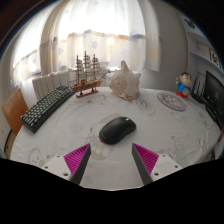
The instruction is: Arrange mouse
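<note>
A black computer mouse lies on the round table's pale patterned cloth, just ahead of my fingers and slightly left of the midline between them. My gripper is open and empty. Its two magenta pads stand wide apart near the table's front edge. The mouse rests on the cloth, apart from both fingers.
A black keyboard lies at the left. A model sailing ship and a large seashell stand at the back. A small plate, a figurine and a dark monitor edge are at the right.
</note>
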Demonstrator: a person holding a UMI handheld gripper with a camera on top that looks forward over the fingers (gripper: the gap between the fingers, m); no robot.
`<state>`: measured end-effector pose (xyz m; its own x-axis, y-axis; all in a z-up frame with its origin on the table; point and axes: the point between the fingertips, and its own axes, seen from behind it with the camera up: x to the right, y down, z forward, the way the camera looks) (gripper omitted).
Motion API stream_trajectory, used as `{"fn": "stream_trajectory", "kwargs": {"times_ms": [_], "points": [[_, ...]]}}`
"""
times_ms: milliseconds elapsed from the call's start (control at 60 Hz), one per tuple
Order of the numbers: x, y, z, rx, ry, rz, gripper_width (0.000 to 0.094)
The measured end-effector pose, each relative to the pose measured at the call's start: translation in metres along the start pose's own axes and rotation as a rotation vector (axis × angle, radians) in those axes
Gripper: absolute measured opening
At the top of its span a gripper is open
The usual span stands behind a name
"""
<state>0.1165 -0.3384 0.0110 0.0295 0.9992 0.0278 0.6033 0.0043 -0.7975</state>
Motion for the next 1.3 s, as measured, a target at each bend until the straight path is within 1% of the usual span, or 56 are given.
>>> {"fn": "stream_trajectory", "kwargs": {"times_ms": [267,433,533,567,617,650,667,767,867,967,1067,1200,1300], "points": [[0.005,-0.029,0.075,-0.037,0.005,0.038,0.0859],[-0.004,-0.053,0.108,-0.058,-0.043,0.023,0.086],[-0.016,-0.064,0.122,-0.065,-0.089,-0.015,0.0839],[-0.018,-0.066,0.126,-0.067,-0.101,-0.034,0.0809],[-0.023,-0.068,0.128,-0.067,-0.125,-0.057,0.0699],[-0.027,-0.069,0.129,-0.066,-0.148,-0.072,0.0595],[-0.028,-0.07,0.129,-0.064,-0.155,-0.082,0.0504],[-0.03,-0.073,0.128,-0.055,-0.185,-0.14,0.046],[-0.023,-0.085,0.112,-0.051,-0.231,-0.142,0.0439],[0.014,-0.124,0.085,-0.014,-0.258,-0.124,0.0438],[0.081,-0.176,0.068,0.046,-0.248,-0.122,0.0438],[0.199,-0.235,0.086,0.102,-0.148,-0.115,0.0435],[0.283,-0.249,0.133,0.099,-0.064,-0.08,0.0437]]}}
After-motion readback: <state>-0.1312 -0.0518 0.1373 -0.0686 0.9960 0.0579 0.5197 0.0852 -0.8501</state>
